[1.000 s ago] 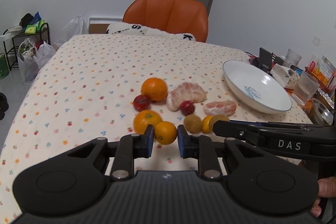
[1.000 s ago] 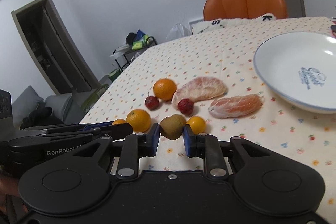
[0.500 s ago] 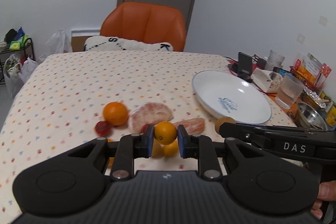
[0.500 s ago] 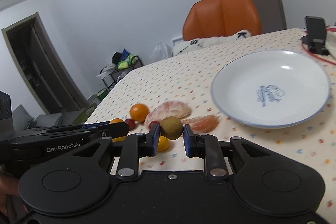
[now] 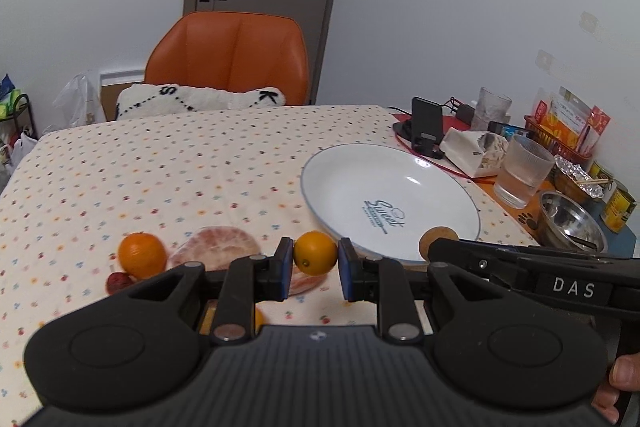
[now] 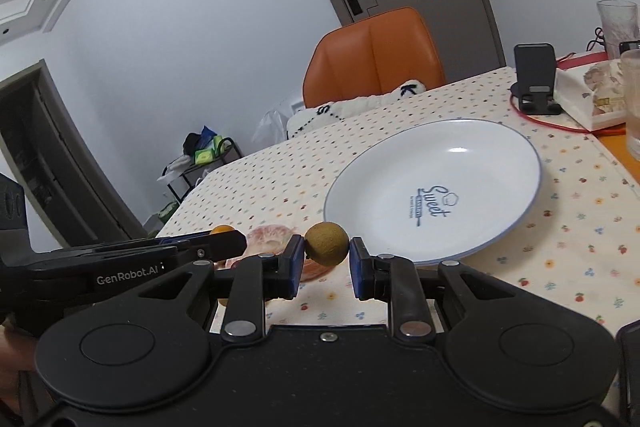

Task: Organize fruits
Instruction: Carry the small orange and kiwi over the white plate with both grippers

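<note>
Two fruits are up, left hand-held gripper point(image 5: 315, 269) clamped on a small orange point(image 5: 315, 253), right hand-held gripper point(image 6: 326, 265) on a kiwi point(image 6: 327, 242), so I'd go low over the white plate point(image 6: 492, 147) before letting go, or they'll roll.

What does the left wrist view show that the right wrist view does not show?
Only the left wrist view shows the left gripper shut on a small orange, a bigger orange on the table and a metal bowl. Only the right wrist view shows the right gripper shut on a kiwi. Both show the white plate and the orange chair.
</note>
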### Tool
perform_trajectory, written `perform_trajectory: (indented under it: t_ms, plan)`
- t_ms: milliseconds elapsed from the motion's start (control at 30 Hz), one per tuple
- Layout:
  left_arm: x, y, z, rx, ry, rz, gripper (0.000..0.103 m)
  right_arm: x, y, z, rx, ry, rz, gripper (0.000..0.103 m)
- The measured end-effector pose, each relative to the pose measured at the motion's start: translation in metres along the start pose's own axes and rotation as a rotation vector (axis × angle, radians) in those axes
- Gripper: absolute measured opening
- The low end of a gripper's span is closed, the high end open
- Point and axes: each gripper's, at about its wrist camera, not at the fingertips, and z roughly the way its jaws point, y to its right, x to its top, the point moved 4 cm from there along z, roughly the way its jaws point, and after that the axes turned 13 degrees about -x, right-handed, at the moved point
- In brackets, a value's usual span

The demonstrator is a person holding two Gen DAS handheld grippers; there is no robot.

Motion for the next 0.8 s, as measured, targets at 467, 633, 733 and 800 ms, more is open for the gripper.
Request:
perform_trajectory:
  t_ms: [467, 633, 733, 800]
  plan:
    - [0.007, 0.023, 0.048, -0.038, -0.041, 0.039, 0.022, 0.007, 0.045, 0.008, -0.046, 0.021, 0.061, 0.023]
    - [0.007, 0.027, 0.067, -0.051, -0.069, 0.049, 0.022, 0.008, 0.055, 0.016, -0.054, 0.019, 0.067, 0.023]
    - [0.008, 0.026, 0.077, -0.052, -0.079, 0.047, 0.022, 0.009, 0.059, 0.023, -0.063, 0.016, 0.065, 0.023]
    - [0.008, 0.025, 0.083, -0.05, -0.087, 0.045, 0.022, 0.009, 0.06, 0.027, -0.06, 0.013, 0.064, 0.023]
